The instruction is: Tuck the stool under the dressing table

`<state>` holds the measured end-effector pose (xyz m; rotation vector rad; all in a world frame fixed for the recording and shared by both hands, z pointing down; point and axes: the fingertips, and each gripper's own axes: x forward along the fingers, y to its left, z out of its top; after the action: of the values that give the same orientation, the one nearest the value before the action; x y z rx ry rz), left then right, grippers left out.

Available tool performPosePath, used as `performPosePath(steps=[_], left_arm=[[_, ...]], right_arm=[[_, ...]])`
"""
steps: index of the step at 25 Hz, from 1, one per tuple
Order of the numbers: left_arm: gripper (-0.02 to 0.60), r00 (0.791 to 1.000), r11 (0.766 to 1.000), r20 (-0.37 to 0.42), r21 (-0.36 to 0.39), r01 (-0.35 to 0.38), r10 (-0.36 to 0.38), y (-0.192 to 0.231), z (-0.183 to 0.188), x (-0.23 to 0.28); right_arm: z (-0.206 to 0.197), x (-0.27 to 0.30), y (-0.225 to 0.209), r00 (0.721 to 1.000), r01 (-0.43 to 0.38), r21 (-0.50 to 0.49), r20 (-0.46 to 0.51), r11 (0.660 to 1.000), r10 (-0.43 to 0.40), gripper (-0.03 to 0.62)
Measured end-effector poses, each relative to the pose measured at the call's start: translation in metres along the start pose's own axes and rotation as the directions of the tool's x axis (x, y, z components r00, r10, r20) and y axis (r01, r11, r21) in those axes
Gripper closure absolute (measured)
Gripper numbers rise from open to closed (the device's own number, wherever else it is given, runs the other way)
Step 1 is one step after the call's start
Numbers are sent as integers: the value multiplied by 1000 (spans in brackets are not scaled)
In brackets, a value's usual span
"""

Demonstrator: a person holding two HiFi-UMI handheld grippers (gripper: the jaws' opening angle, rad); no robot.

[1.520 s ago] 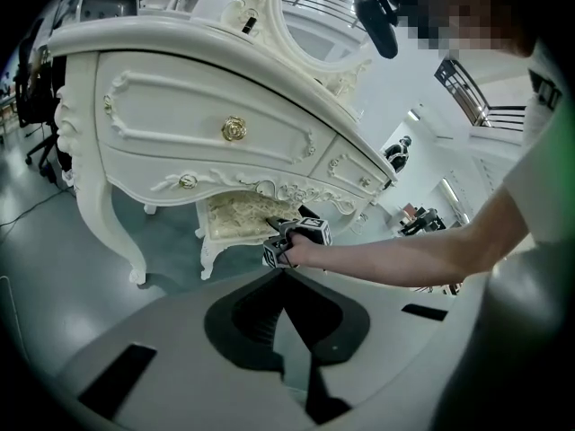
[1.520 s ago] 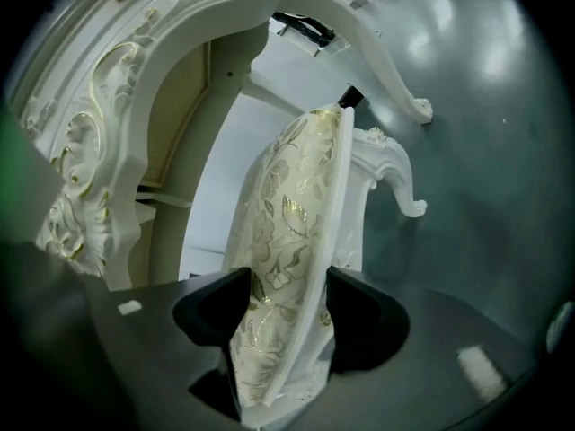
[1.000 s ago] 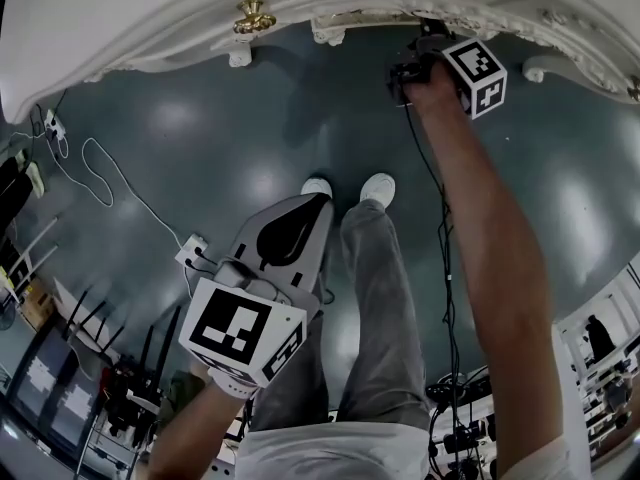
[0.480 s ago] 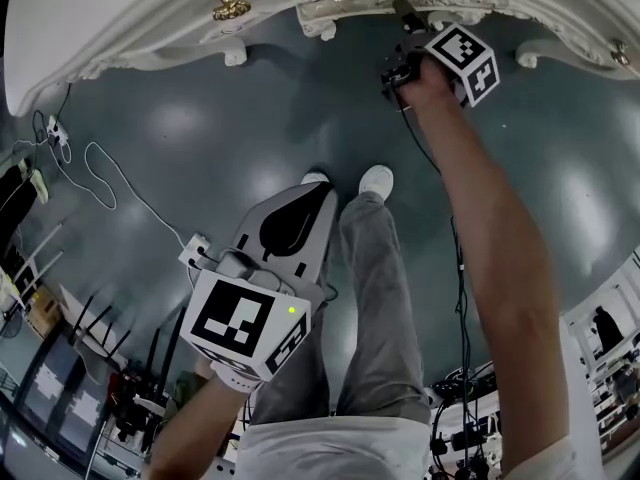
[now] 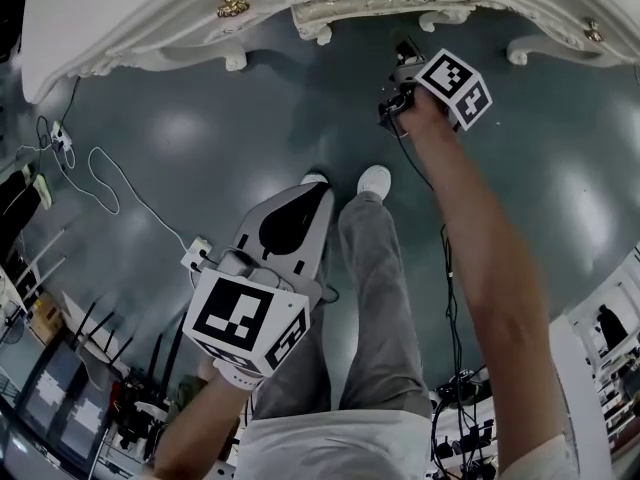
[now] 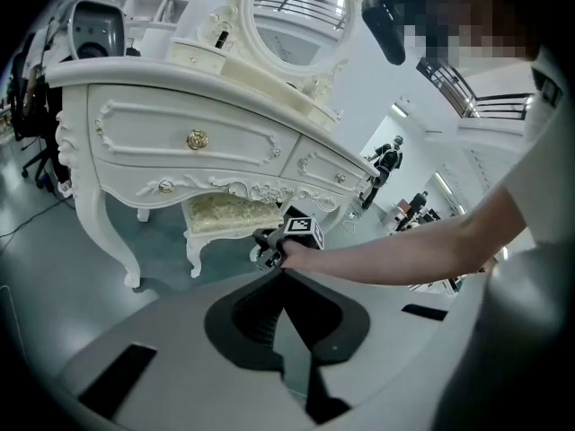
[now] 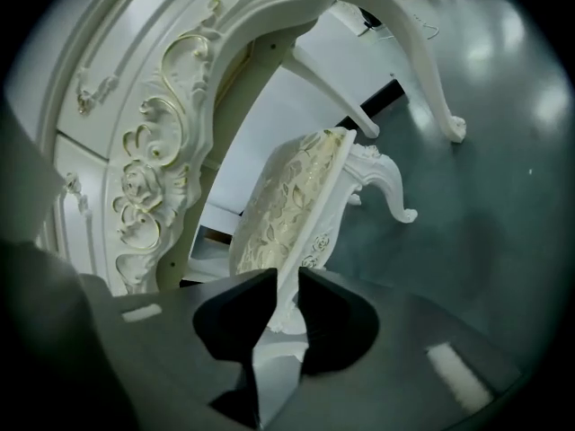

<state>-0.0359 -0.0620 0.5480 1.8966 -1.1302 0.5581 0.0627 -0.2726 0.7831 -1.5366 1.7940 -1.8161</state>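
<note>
Stool gripped at the rim, ready for the push

Stool stands on the floor in the knee gap of the table, between the table's front legs. Seen from the head view, its carved front rim pokes out a little past the tabletop edge, so it looks only partly tucked.

The right gripper reaches out to the stool's front corner. Its fingers have just been closing, and they now stand narrow with the white rim of the seat between them, apparently pinched. The left gripper hangs back near the person's legs, well apart from the stool, its fingers together and holding nothing.

The step in hand seems to be taking hold of the stool. The next move, I judge, calls for a level push straight toward the back of the gap. The seat has to stay square to the table legs so that no stool leg catches on them, and the rim must not slip out of the narrow grip.

Count: one stool, one table, one oval mirror on the table, two grippers, one person.
</note>
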Motion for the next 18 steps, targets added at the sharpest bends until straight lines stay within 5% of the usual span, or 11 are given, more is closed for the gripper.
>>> performPosePath(steps=[3,18], left_arm=[[574,1000,1000,7,7,4,-4,-8,2,-11],[574,995,999,97,33,-13,9,-46,57,-79]], right_arm=[[-1,-17,5,999,26,-68,-20,997,-28,582],[8,-93,87,990,-79,-217,-129,973,52,583]])
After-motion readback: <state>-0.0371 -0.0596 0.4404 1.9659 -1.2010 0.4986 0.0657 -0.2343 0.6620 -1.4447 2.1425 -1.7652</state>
